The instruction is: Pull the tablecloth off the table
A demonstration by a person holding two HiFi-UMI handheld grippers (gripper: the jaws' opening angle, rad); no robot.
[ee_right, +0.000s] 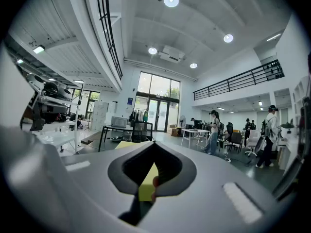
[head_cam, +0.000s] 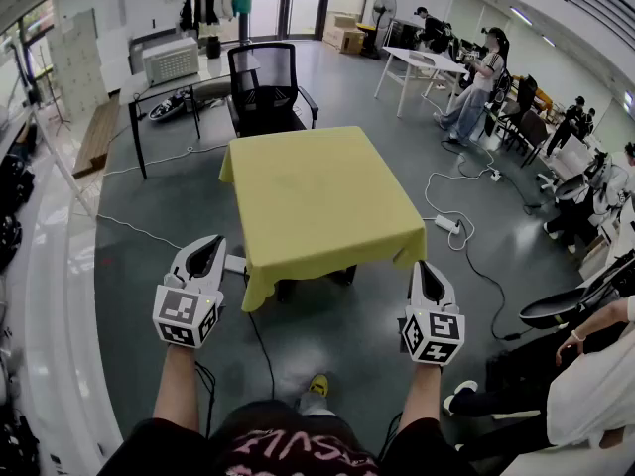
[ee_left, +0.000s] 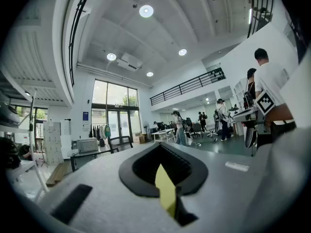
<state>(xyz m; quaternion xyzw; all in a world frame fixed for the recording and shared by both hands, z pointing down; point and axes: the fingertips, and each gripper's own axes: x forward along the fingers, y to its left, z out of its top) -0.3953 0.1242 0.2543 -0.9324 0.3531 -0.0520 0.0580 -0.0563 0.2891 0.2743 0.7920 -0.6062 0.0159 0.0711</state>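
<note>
- Yellow tablecloth (head_cam: 317, 201) spread flat over a square worktop (head_cam: 342, 277), edges hanging down on all visible sides, only dark legs showing beneath the near hem
- Left claw (head_cam: 210, 244) at 7 o'clock of the worktop, off the near left corner of the cloth, close to it but not touching, pointed toward 12 o'clock
- In the left gripper view, left claw (ee_left: 158, 144) with tips drawn together and nothing pinched; a sliver of yellow tablecloth (ee_left: 166, 191) seen through the hollow behind the tips
- Right claw (head_cam: 425, 266) at 5 o'clock of the worktop, tip just under the near right corner of the hanging cloth; contact not clear from the head view
- In the right gripper view, right claw (ee_right: 154, 143) likewise closed tip to tip and holding nothing, with yellow tablecloth (ee_right: 145, 186) visible through its hollow
- Black office chair (head_cam: 266, 87) pushed up at 12 o'clock of the worktop
- White power strip (head_cam: 444, 223) on the grey floor at 3 o'clock
- Yellow shoe (head_cam: 317, 385) at 6 o'clock, between the two forearms
</note>
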